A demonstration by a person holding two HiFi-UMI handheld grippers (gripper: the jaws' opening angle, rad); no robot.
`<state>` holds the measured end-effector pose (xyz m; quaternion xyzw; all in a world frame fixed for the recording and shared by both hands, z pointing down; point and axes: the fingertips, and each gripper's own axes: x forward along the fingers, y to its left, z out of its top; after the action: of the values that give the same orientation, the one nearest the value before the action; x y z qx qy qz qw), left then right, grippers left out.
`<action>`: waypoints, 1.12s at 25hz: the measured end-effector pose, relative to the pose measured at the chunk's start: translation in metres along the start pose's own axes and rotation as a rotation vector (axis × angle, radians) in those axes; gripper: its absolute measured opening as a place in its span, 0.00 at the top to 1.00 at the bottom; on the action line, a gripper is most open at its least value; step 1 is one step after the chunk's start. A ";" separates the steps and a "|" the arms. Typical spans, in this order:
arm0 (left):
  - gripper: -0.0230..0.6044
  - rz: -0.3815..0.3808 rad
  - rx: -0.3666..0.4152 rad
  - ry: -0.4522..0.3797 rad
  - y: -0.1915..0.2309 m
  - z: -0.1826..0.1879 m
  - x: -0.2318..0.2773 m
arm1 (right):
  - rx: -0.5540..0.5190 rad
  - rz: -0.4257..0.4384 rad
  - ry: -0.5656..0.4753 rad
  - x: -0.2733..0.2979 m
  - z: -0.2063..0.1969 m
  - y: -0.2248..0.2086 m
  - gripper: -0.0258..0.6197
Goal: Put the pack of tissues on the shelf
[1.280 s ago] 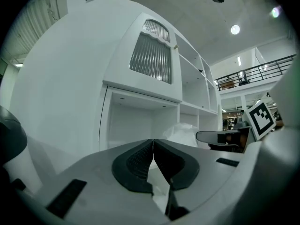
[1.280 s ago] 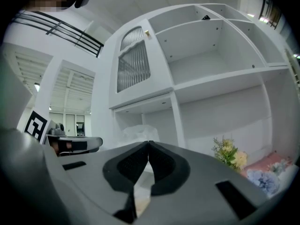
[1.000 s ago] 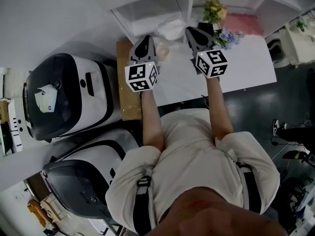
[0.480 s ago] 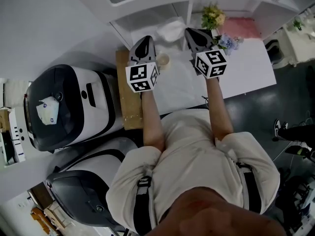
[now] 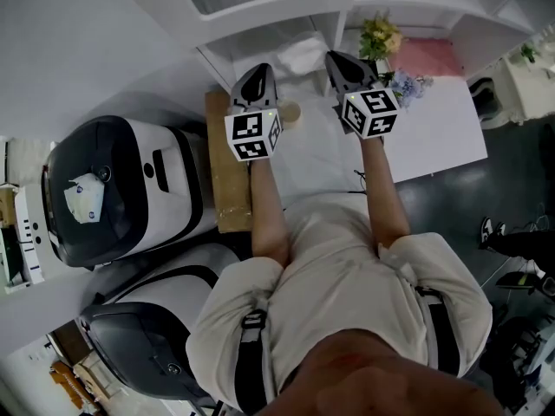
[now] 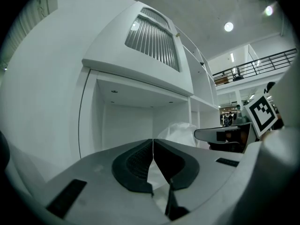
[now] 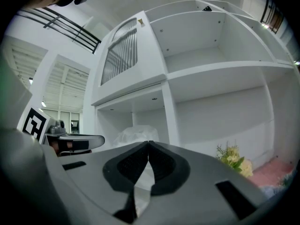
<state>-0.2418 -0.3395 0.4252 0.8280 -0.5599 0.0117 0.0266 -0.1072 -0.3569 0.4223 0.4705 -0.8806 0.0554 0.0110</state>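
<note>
White shelf [image 5: 269,20], translucent white pack of tissues [image 5: 303,54], yellow flowers [image 5: 381,35], blue flowers [image 5: 408,83], pink mat [image 5: 427,57], brown board [image 5: 227,180], glossy black-and-white machines [image 5: 121,180], beige shirt [image 5: 347,276], grey left gripper [image 5: 255,71] and right gripper [image 5: 335,57] with black pads [image 6: 133,163], black-and-white square markers on both

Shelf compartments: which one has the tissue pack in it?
The low compartment under the slatted panel, left of the upright divider: the white tissue pack sits there. The other compartments show none.
</note>
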 end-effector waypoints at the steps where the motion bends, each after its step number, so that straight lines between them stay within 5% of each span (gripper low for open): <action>1: 0.94 0.002 0.001 0.004 0.002 -0.002 0.001 | 0.011 0.003 -0.001 0.003 -0.002 0.001 0.85; 28: 0.94 -0.024 -0.020 0.073 0.024 -0.033 0.036 | 0.045 -0.001 0.052 0.087 -0.029 0.013 0.85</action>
<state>-0.2499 -0.3797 0.4604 0.8335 -0.5485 0.0361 0.0557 -0.1671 -0.4184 0.4565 0.4695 -0.8783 0.0874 0.0233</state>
